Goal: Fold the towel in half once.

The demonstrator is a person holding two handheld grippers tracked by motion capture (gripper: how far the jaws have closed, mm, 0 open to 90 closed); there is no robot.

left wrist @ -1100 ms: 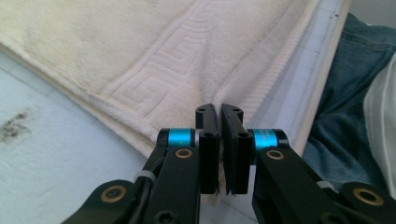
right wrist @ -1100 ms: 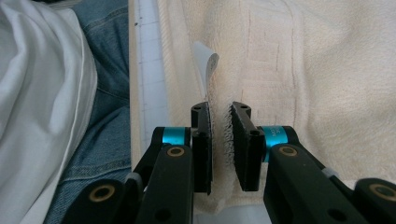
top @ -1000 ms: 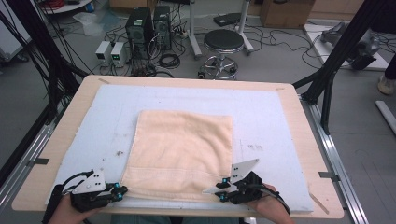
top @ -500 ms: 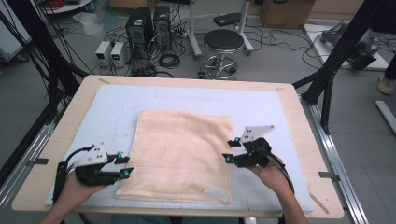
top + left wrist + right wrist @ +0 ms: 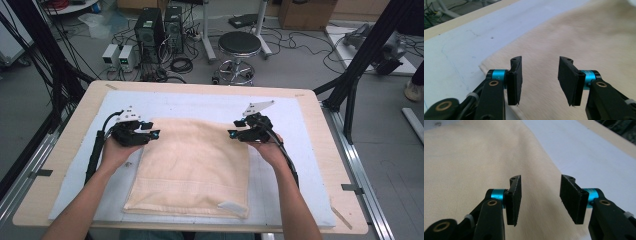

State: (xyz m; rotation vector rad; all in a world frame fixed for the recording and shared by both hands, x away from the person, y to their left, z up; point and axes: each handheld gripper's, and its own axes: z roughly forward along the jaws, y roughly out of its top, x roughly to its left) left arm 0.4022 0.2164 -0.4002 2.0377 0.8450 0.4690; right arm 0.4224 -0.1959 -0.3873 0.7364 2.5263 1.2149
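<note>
Two grippers hover over the towel's far corners, each with its jaws parted and nothing between them. The left gripper (image 5: pixel 154 134), whose jaws have just been opening, sits at ten o'clock on the cream towel (image 5: pixel 195 165); the right gripper (image 5: pixel 231 134), whose jaws have just been closing a little, sits at two o'clock. The towel lies folded on the pale blue mat (image 5: pixel 295 150), a white label (image 5: pixel 231 205) at five o'clock, its writing unreadable. The mat covers the wooden table (image 5: pixel 320 125).
</note>
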